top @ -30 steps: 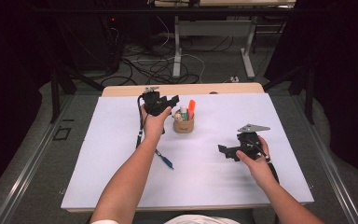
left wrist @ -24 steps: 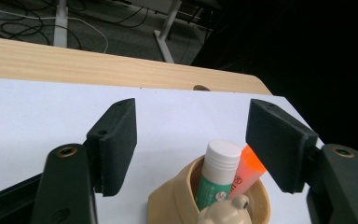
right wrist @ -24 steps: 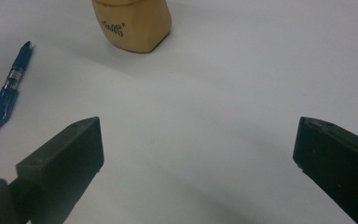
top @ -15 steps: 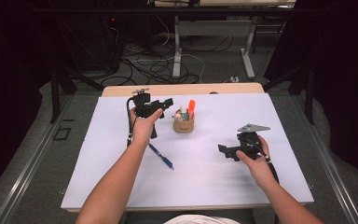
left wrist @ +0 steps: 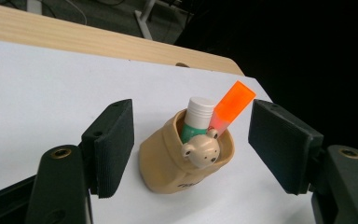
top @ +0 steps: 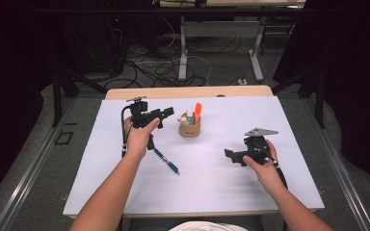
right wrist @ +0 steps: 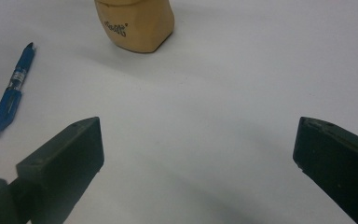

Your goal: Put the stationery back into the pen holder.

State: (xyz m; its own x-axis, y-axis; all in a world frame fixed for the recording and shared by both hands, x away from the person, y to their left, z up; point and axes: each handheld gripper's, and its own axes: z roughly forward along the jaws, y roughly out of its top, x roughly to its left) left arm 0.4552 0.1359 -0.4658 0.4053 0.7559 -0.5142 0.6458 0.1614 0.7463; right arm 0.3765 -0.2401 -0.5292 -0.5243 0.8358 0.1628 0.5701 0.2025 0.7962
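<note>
Holding our left gripper [top: 167, 112] just beside the tan pen cup [top: 190, 129] near the middle of the white surface [top: 289, 192], we have just been opening its jaws, now wide with nothing between them. Our right gripper [top: 230, 155] rests low, well apart, jaws wide and empty. We judge that the cup, top-heavy with an orange marker [left wrist: 231, 106], could tip if a jaw clips it; the blue pen [top: 166, 161] lying loose could roll.

A lab recording station: white-covered worktop [top: 231, 192] ringed by dark curtains [top: 347, 72], loose cables [top: 168, 67] on the grey floor [top: 221, 62], metal desk legs [top: 183, 48] behind.
</note>
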